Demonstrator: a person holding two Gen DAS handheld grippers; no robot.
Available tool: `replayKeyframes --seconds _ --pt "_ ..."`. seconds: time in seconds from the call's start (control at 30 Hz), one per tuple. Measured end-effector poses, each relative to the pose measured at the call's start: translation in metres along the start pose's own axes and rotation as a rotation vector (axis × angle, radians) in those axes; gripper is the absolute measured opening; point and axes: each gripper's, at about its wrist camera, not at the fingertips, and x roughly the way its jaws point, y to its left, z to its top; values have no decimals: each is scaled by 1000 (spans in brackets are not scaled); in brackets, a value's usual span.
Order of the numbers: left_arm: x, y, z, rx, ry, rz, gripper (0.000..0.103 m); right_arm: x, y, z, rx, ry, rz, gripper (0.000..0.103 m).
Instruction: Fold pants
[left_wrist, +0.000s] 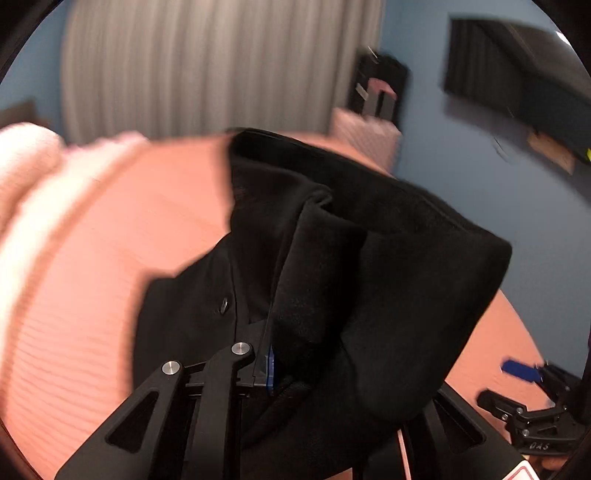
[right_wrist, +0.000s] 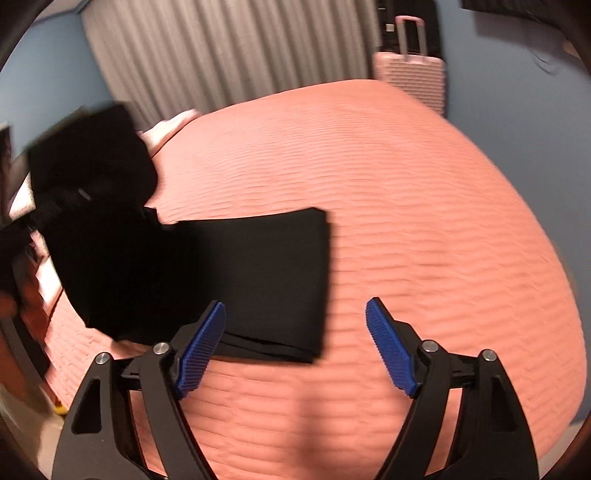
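Black pants hang bunched in front of the left wrist camera. My left gripper is shut on their fabric and lifts that end above the bed. In the right wrist view the pants lie partly flat on the pink bedspread, with the left end raised up at the left. My right gripper is open and empty, just above the near edge of the flat part; its blue pads are wide apart. It also shows in the left wrist view at the lower right.
A pink suitcase stands beyond the bed's far corner by a blue wall. Grey curtains hang behind the bed. Pale pillows lie at the left. A dark wall screen is at the upper right.
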Motion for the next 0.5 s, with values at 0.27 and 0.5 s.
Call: replayKeyframes --seconds 0.27,0.5 --pt "110 -121 -85 111 163 172 18 -1 -78 -18 85 30 -18 79" --pt "71 -76 -67 -85 191 -2 20 20 -89 -20 143 54 81 79"
